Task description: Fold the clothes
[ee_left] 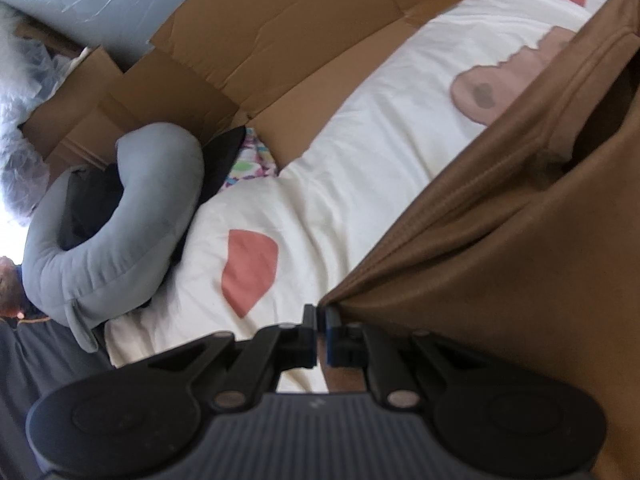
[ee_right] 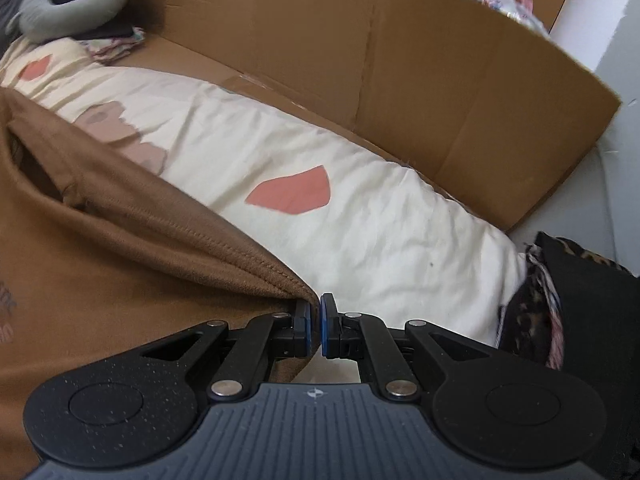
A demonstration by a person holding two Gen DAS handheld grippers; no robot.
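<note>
A brown garment (ee_left: 500, 260) fills the right side of the left wrist view, stretched taut from a pinched corner. My left gripper (ee_left: 321, 312) is shut on that corner. In the right wrist view the same brown garment (ee_right: 100, 248) lies at the left with a stitched hem leading to the jaws. There my right gripper (ee_right: 315, 306) is shut on the other corner. The garment hangs between both grippers above a cream bedcover (ee_left: 360, 160) with pink patches; the same bedcover (ee_right: 360, 208) shows beyond the right gripper.
A large open cardboard box (ee_right: 440, 80) stands behind the bed. In the left wrist view its flaps (ee_left: 280, 32) are visible. A grey ring pillow (ee_left: 120, 220) lies on dark clothes at the bed's end. Dark patterned fabric (ee_right: 580, 300) sits at the right edge.
</note>
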